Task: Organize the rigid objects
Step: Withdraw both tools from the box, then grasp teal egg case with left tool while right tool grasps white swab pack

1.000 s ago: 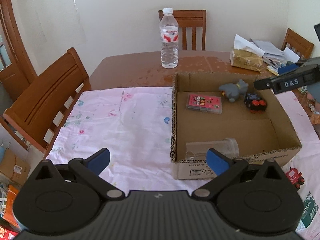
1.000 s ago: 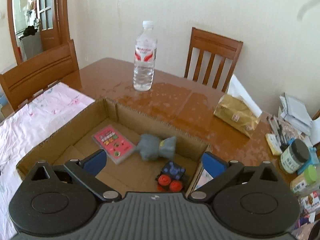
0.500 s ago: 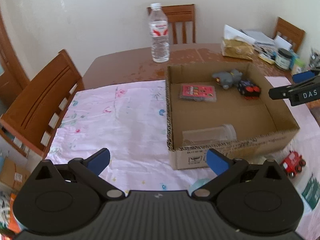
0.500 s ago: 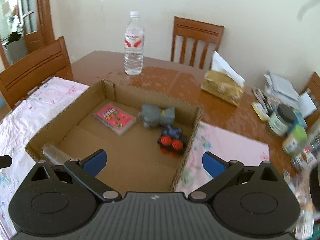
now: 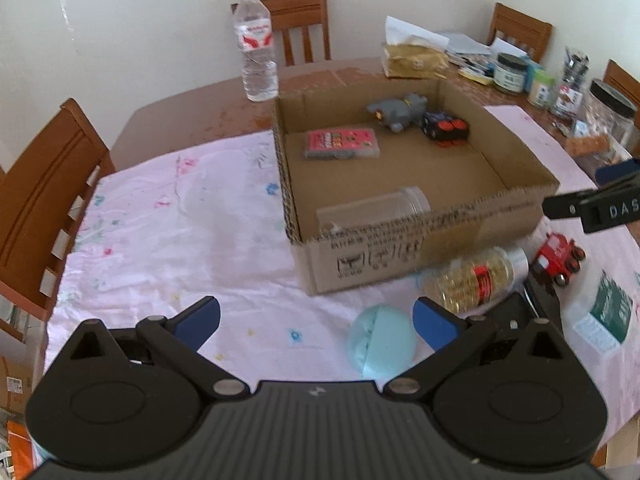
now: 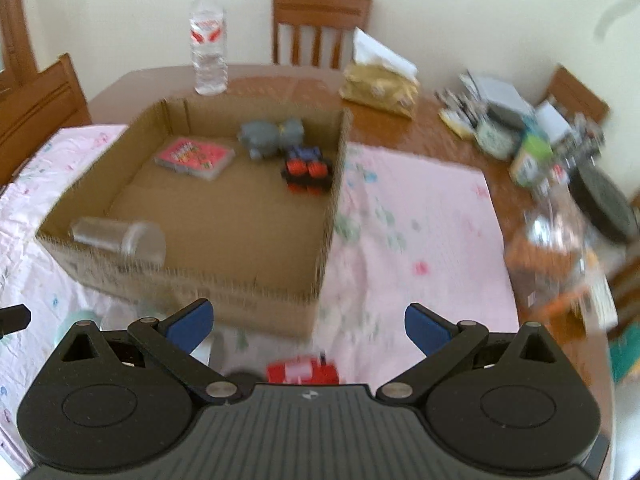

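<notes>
Presently between placements: both empty, spread wide, hovering near of the cardboard box [image 5: 424,240] over the pink cloth on the surface [image 5: 168,216]. Left hand-held gripper [image 5: 316,320] gaping above bare cloth, with a pale blue ball [image 5: 382,342] just inside its right finger; right hand-held gripper [image 6: 306,326] likewise gaping, with a red toy train [image 6: 302,370] low between its fingers, right at the camera body. Already in the box: a pink card case [image 5: 342,144] and a grey animal figure [image 5: 398,110] toward the far wall, a black-and-red toy car [image 5: 444,128] beside the figure, and a clear tube [image 5: 374,210] lying against the near wall. Outside it, on the cloth by the near right corner: the ball, a clear jar of golden bits with a red label [image 5: 474,280] on its side, and the train. Judged as the reach stage for another pickup, most likely the train for the right, the ball for the left. Calls for dropping straight down, centring the fingers on the toy's narrow sides, closing firmly, then lifting clear of the box wall before carrying over. Right view blurred, so exact alignment on the train hard to judge.
</notes>
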The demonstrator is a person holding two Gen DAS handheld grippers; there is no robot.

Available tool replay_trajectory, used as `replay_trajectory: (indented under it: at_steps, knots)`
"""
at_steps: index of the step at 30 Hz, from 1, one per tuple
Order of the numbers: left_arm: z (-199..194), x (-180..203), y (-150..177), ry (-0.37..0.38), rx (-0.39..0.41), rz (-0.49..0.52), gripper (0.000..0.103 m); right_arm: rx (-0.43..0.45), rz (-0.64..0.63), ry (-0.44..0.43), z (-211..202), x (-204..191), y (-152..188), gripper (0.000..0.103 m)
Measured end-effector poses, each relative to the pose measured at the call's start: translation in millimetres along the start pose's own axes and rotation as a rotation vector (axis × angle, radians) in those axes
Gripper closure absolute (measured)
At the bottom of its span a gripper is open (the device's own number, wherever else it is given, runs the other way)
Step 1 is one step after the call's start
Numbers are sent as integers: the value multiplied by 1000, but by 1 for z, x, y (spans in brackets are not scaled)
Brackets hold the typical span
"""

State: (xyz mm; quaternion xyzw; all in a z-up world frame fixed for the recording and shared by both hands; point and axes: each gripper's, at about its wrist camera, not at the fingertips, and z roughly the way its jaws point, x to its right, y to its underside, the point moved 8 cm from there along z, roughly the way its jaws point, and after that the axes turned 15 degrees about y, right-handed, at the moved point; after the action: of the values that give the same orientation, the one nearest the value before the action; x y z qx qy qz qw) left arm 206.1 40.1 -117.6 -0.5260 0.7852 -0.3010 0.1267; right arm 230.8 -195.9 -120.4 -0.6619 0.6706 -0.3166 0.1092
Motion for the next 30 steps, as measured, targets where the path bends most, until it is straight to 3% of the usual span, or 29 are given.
replay_trajectory:
  at_steps: [11,17,30]
  knots:
    - [7,2,8,65,-24,47,1,-116,68,178,5,1,49,0]
    - [8,4,10,101,-32,80,1,-186,146,213,8,6,71,0]
    - [18,11,23,196,-76,157,1,-235,261,248,-17,12,112,0]
